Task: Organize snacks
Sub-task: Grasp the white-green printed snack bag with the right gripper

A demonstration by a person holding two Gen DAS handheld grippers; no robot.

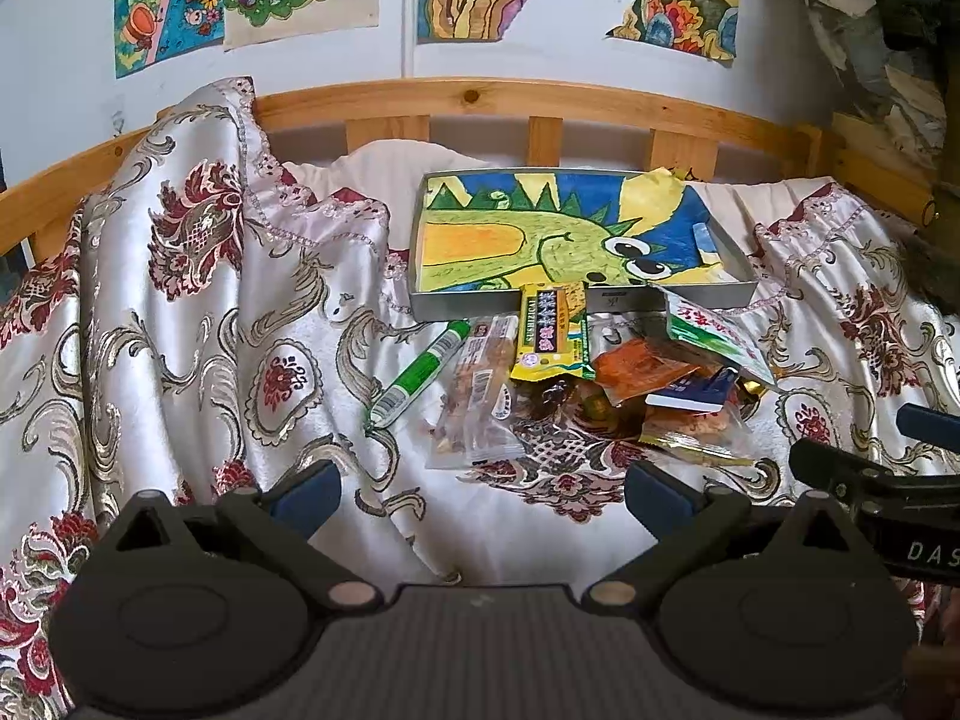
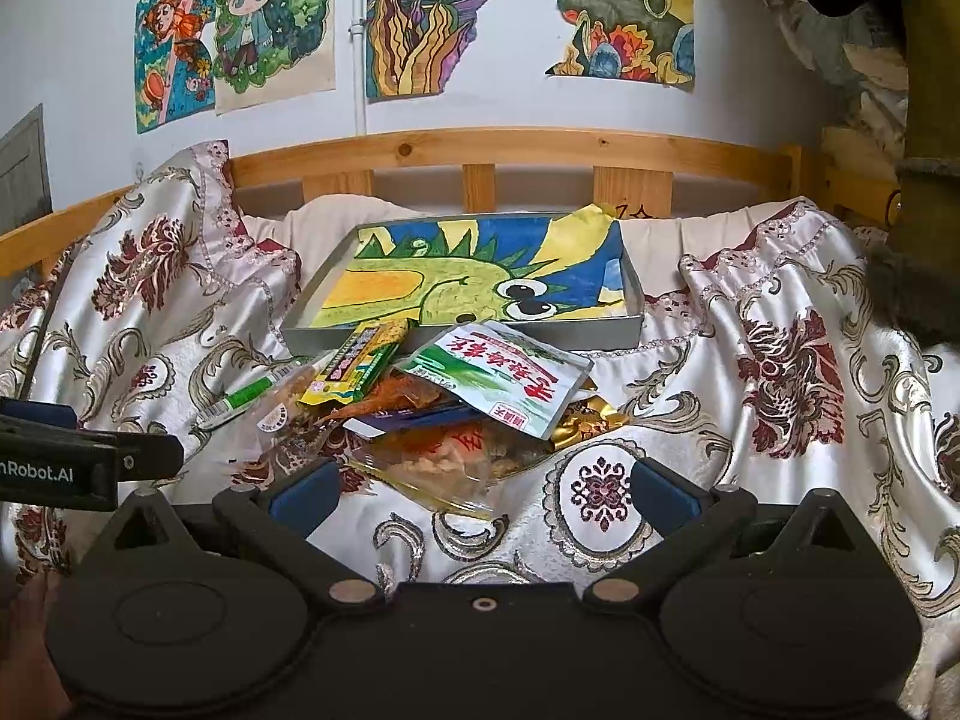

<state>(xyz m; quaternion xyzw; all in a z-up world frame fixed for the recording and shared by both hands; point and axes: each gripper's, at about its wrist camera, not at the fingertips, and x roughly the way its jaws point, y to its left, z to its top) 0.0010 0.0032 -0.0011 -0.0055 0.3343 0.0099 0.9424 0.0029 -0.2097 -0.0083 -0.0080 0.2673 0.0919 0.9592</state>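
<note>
Grey tray lined with dinosaur drawing, snack pile outside

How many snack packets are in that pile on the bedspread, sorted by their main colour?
Green and white: 2, tube, pouch
Yellow: 1, bar
Orange-red: 1
Clear: 2
Blue: 1
Gold: 1
Total: 8 visible; more may be hidden.

Open bedspread before both tools, snack heap crowding tray front edge
</note>
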